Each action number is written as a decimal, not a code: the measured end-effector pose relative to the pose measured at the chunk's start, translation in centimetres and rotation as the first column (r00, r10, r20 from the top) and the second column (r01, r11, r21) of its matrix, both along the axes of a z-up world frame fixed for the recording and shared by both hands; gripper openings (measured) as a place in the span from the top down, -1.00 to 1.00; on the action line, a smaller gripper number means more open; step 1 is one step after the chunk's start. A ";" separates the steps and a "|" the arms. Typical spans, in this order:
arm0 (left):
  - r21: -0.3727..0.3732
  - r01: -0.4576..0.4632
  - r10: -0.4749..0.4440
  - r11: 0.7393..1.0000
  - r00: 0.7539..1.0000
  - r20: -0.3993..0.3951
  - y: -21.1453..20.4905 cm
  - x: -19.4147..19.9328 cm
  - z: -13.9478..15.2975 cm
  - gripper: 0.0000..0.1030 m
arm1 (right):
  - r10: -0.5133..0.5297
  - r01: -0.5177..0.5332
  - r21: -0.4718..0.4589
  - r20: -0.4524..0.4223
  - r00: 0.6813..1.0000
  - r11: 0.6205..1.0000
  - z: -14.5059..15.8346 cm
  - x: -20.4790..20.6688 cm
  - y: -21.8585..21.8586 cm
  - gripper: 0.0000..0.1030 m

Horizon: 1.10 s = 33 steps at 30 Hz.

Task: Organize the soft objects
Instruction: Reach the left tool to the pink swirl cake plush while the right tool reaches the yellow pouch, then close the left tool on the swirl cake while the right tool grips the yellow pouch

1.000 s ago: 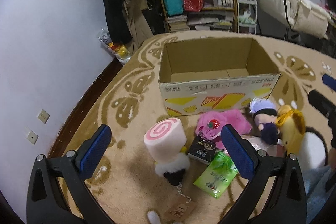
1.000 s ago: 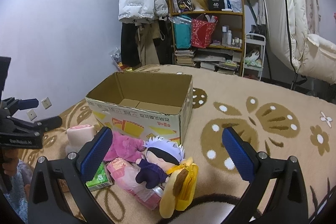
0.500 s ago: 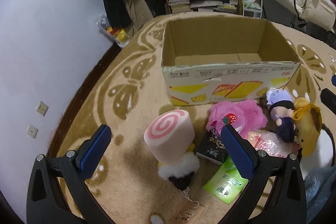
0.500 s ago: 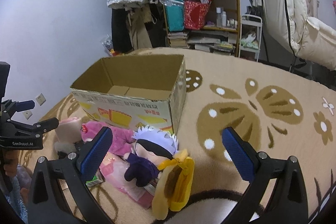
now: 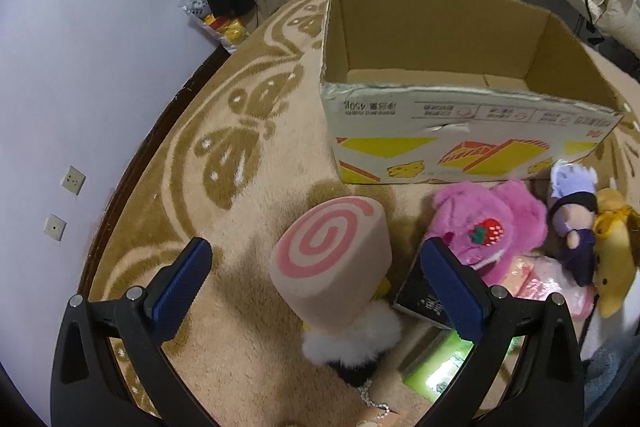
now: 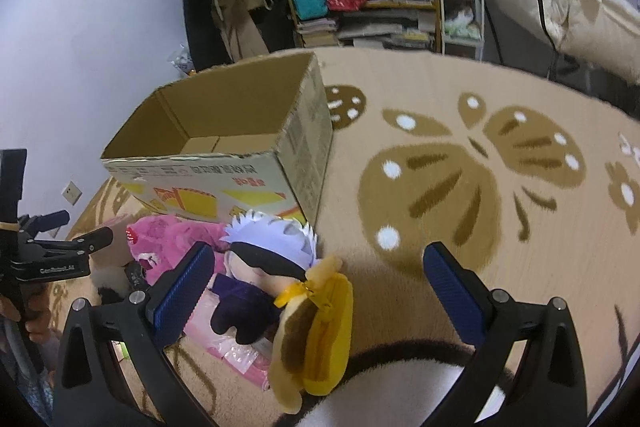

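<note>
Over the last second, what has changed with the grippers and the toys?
Both open grippers came forward and lower: the left gripper now straddles the pink swirl roll plush, the right gripper nears the white-haired doll. Nothing grasped; toys and empty cardboard box unmoved.
</note>
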<state>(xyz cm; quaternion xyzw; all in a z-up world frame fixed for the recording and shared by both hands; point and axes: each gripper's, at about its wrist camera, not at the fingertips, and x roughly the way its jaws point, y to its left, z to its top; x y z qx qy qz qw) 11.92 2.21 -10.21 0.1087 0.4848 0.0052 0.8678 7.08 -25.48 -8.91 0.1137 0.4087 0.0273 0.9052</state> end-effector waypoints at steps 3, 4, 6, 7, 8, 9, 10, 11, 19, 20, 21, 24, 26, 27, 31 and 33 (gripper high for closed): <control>0.025 0.002 -0.002 1.000 1.000 -0.007 0.0 0.4 -0.7 -1.00 | -0.008 0.009 0.025 -0.030 1.000 1.000 -0.7 0.2 -0.6 -1.00; 0.031 0.003 -0.003 1.000 1.000 -0.007 0.0 0.5 -0.9 -1.00 | -0.014 0.016 0.032 -0.043 0.999 0.999 -0.9 0.3 -0.7 -1.00; 0.031 0.002 -0.002 1.000 1.000 -0.019 0.1 0.8 -1.3 -1.00 | -0.022 0.026 0.060 -0.073 0.997 0.998 -1.5 0.6 -1.2 -1.00; 0.028 -0.001 0.002 1.000 1.000 -0.024 0.1 1.0 -1.4 -1.00 | -0.025 0.031 0.071 -0.082 0.996 0.997 -1.7 0.6 -1.4 -1.00; 0.021 -0.006 0.007 1.000 1.000 -0.028 0.2 1.2 -1.5 -1.00 | -0.026 0.034 0.083 -0.092 0.995 0.996 -1.9 0.7 -1.6 -1.00; 0.014 -0.012 0.013 1.000 0.999 -0.034 0.3 1.4 -1.7 -1.00 | -0.025 0.035 0.094 -0.100 0.995 0.995 -2.1 0.7 -1.7 -1.00; 0.005 -0.017 0.017 1.000 0.999 -0.039 0.4 1.5 -1.8 -1.00 | -0.025 0.036 0.100 -0.111 0.994 0.994 -2.3 0.7 -1.8 -0.96; -0.003 -0.021 0.021 1.000 0.999 -0.042 0.5 1.7 -1.9 -1.00 | -0.024 0.036 0.103 -0.119 0.993 0.994 -2.3 0.8 -1.8 -0.93; -0.060 -0.061 0.055 0.996 0.994 -0.089 1.3 2.6 -3.0 -1.00 | 0.012 0.007 0.107 -0.173 0.985 0.994 -3.2 1.1 -1.3 -0.26; -0.063 -0.065 0.059 0.996 0.994 -0.093 1.4 2.7 -3.1 -1.00 | 0.018 0.001 0.110 -0.177 0.984 0.994 -3.3 1.1 -1.2 -0.21; -0.069 -0.069 0.062 0.995 0.993 -0.097 1.5 2.8 -3.2 -0.99 | 0.026 -0.006 0.111 -0.182 0.983 0.994 -3.4 1.1 -1.0 -0.12; -0.087 -0.076 0.066 0.993 0.992 -0.111 1.7 3.0 -3.7 -0.93 | 0.046 -0.020 0.138 -0.191 0.980 0.990 -3.8 1.2 -1.0 0.13; -0.088 -0.075 0.065 0.993 0.991 -0.115 1.7 3.0 -3.9 -0.73 | 0.057 -0.025 0.162 -0.195 0.979 0.986 -3.9 1.3 -1.0 0.21; -0.081 -0.069 0.059 0.994 0.992 -0.113 1.5 2.9 -3.9 -0.64 | 0.056 -0.025 0.160 -0.191 0.980 0.987 -3.9 1.3 -1.0 0.24; -0.083 -0.022 0.012 0.996 0.992 -0.122 0.8 2.7 -4.1 -0.25 | 0.058 -0.031 0.151 -0.177 0.983 0.988 -3.7 1.2 -0.8 0.33; -0.081 -0.007 -0.004 0.997 0.992 -0.129 0.7 2.6 -4.1 -0.13 | 0.056 -0.032 0.141 -0.168 0.984 0.990 -3.5 1.1 -0.7 0.35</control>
